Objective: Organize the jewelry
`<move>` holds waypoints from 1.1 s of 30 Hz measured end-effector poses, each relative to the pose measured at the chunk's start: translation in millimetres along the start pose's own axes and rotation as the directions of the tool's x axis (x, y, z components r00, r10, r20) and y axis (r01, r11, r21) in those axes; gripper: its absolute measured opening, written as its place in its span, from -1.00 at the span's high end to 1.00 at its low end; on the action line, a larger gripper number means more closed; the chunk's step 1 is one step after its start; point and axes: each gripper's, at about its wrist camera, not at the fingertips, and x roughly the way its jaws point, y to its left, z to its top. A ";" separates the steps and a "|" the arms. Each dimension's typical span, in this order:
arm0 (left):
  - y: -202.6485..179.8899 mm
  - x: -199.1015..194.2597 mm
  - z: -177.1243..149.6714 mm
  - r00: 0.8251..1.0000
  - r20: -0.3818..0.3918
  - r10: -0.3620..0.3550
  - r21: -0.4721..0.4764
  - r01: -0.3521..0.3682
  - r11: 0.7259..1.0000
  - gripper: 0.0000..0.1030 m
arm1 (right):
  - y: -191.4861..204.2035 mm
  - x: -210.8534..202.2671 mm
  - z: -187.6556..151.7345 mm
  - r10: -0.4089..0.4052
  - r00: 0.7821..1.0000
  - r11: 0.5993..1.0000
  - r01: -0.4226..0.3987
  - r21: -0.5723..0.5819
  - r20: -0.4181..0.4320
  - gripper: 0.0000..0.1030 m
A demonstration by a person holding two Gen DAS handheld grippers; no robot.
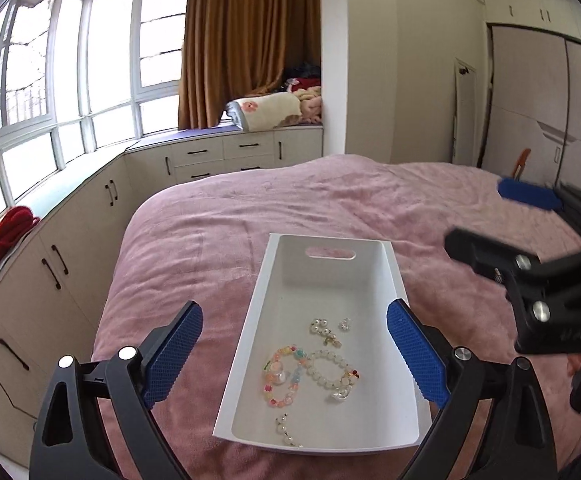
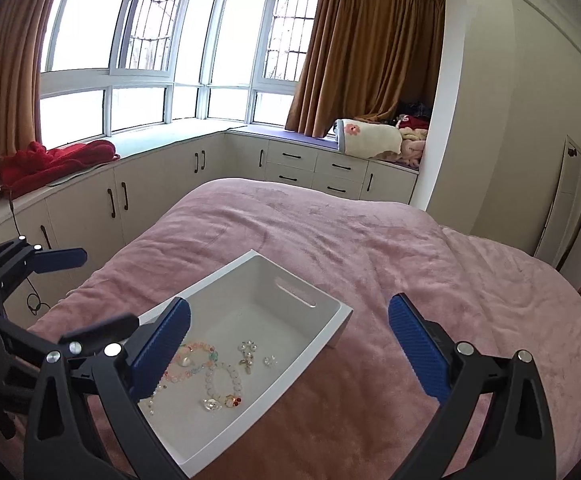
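Left wrist view showed a white plastic bin (image 1: 322,344) resting on a pink bedspread (image 1: 210,248), with the jewelry gathered at its near end: a pastel bead bracelet (image 1: 284,376), a pale pearl-like bracelet (image 1: 332,372) touching it, a small pearl cluster with a gold charm (image 1: 324,330), a tiny clear stud (image 1: 345,324) and a short bead strand (image 1: 286,430) nearest the rim. The left gripper (image 1: 294,356) hovered above the bin with its blue pads spread wide and empty; the right gripper (image 2: 290,352), likewise wide and empty, hung over the bin's right wall. The pieces looked light, loose and floppy, likely to slither on the smooth floor, so a pinch across a bracelet's bead loop seemed safer than chasing the stud. One blue pad hid part of the pastel bracelet in the right wrist view, clasps were too small to make out, and the bed's near edge was cut off.
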 end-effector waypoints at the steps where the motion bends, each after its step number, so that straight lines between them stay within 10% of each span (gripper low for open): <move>1: 1.2 -2.2 -3.1 1.000 0.006 0.015 -0.006 -0.015 1.000 -0.89 | -2.1 -1.6 -5.0 0.004 1.000 1.000 -0.004 0.026 -0.002 -0.91; 33: -6.9 22.9 -69.3 0.996 -0.032 0.082 -0.073 -0.084 0.994 -0.90 | -14.4 0.2 -100.2 0.012 1.000 0.999 -0.011 0.047 -0.029 -0.91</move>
